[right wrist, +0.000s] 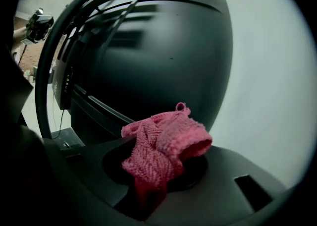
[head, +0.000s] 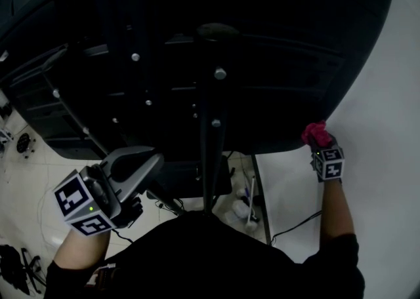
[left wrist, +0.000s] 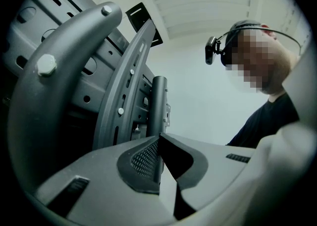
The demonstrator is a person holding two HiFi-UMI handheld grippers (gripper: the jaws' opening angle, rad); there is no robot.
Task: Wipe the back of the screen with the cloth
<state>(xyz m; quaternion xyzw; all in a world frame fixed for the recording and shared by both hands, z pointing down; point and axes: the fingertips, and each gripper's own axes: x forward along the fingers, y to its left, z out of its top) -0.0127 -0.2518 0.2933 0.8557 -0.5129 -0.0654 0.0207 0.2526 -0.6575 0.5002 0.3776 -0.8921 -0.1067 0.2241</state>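
Note:
The black back of the screen [head: 275,61] fills the top of the head view, held on a dark stand pole [head: 211,153]. A pink knitted cloth [head: 315,132] rests against the screen's lower right edge, with my right gripper [head: 319,141] shut on it. In the right gripper view the cloth [right wrist: 166,143] bunches between the jaws, and the screen back [right wrist: 163,56] sits just beyond it. My left gripper [head: 149,161] hangs lower left near the stand, apart from the screen. Its jaws [left wrist: 159,143] meet at the tips with nothing between them.
A curved grey bracket with bolts [left wrist: 59,76] and a slotted mount rail [left wrist: 126,81] stand close to the left gripper. A pale wall [head: 387,127] lies right of the screen. Cables and small items [head: 243,209] lie on the tiled floor below the stand.

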